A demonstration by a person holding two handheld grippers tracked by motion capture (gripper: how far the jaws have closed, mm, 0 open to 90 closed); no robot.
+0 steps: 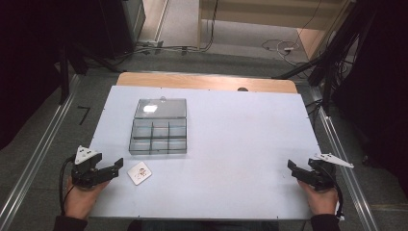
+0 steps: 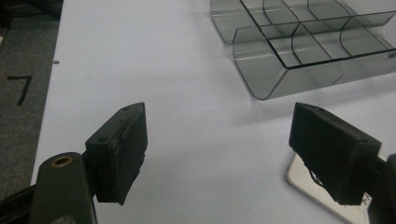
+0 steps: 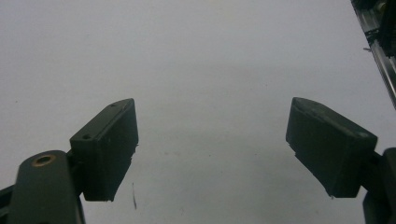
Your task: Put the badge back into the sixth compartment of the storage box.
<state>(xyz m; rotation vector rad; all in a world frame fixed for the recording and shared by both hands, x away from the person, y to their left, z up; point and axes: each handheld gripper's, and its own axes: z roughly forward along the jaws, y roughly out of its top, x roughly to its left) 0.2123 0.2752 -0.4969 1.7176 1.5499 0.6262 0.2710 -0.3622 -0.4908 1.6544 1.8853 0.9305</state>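
White square card [image 1: 139, 173] is lying flat on the white table [image 1: 231, 144], just beside the left gripper [image 1: 117, 168], near the clear compartment box [image 1: 158, 136]. Both grippers are standing spread, pinching nothing; the right gripper [image 1: 292, 168] is resting well apart.

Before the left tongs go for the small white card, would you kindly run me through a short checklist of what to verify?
1. Left tongs open and empty: ok.
2. Small white square card lying flat on the white table, free of other things: ok.
3. Card close to the left tongs, just beside their right jaw in the left gripper view: ok.
4. Clear grey plastic compartment box lid open: ok.
5. Box compartments empty: ok, as far as the views show.
6. Right tongs open, empty, far from the card: ok.
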